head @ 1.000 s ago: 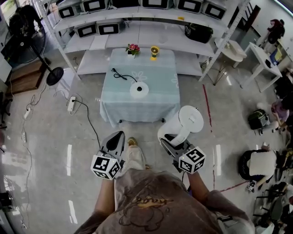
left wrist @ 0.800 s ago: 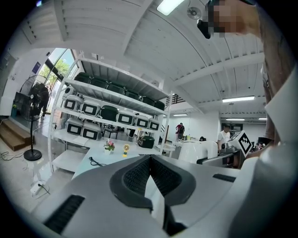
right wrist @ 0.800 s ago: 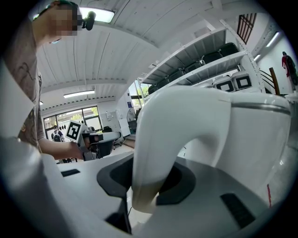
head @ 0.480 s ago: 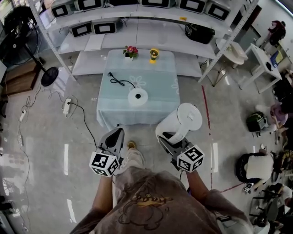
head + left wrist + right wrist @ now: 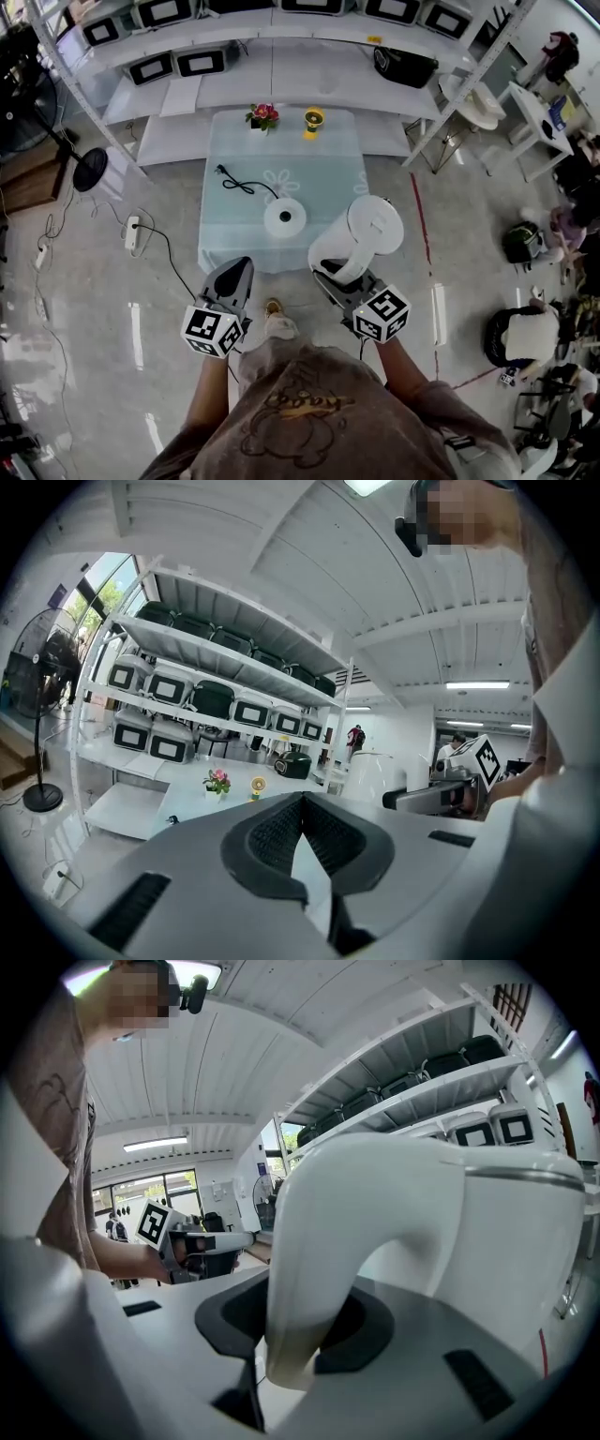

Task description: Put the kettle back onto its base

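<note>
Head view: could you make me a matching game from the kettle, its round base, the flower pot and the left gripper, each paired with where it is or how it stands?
Things:
1. kettle
2. kettle base
3. flower pot
4. left gripper

Places or states:
A. at the far edge of the table
B. jaws together, nothing between them
C. carried by its handle in the right gripper
D. lying on the table beside the black cord

Pairs: 1-C, 2-D, 3-A, 4-B

Steep overhead view; two gripper-level close-ups
</note>
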`<state>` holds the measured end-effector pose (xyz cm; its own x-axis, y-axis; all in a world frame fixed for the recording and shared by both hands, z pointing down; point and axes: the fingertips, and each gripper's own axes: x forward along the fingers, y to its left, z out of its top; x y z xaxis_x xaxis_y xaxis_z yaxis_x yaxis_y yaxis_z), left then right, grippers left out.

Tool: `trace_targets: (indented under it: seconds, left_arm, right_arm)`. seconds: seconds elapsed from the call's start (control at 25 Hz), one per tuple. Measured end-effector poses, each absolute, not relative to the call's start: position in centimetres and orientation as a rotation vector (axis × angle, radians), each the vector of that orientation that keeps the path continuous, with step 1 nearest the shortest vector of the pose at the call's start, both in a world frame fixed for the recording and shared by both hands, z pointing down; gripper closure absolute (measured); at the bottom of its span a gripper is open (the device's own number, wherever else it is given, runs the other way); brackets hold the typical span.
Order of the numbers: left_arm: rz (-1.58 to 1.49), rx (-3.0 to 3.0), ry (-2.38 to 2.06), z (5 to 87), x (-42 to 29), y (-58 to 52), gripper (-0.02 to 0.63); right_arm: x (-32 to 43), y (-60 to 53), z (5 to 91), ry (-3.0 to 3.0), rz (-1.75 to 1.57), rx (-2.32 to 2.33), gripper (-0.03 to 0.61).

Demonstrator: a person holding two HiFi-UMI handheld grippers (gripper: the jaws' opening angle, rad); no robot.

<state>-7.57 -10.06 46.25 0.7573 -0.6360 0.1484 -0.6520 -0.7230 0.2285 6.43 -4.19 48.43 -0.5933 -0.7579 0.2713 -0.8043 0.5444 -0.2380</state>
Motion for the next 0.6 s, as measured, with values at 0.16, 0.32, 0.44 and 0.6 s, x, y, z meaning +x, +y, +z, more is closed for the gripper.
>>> trace_targets:
  seconds: [0.16,0.32,0.44,0.6]
  left_arm:
    - [0.104,2.689,-0.965,46.7,-7.7,-13.0,0.592]
    - [0.117,2.694,-0.926,47.3,-7.9,-16.0,0.592]
    - [0.123,2.695,-0.907,47.8,-7.9,-17.7,0.592]
    - [0.125,2.685,-0.898,48.1,-7.7,-19.2,0.592]
  right_arm:
    - [5.9,-7.6,48.5,-2.626,0.508,1.347,0.466]
    - [5.3,-10.6,49.1,-2.603,0.496,1.351,0.466]
    - [4.9,-12.5,49.6,-2.595,0.488,1.346,0.466]
    - [4.4,-14.6,50.3,-2.592,0.482,1.333,0.466]
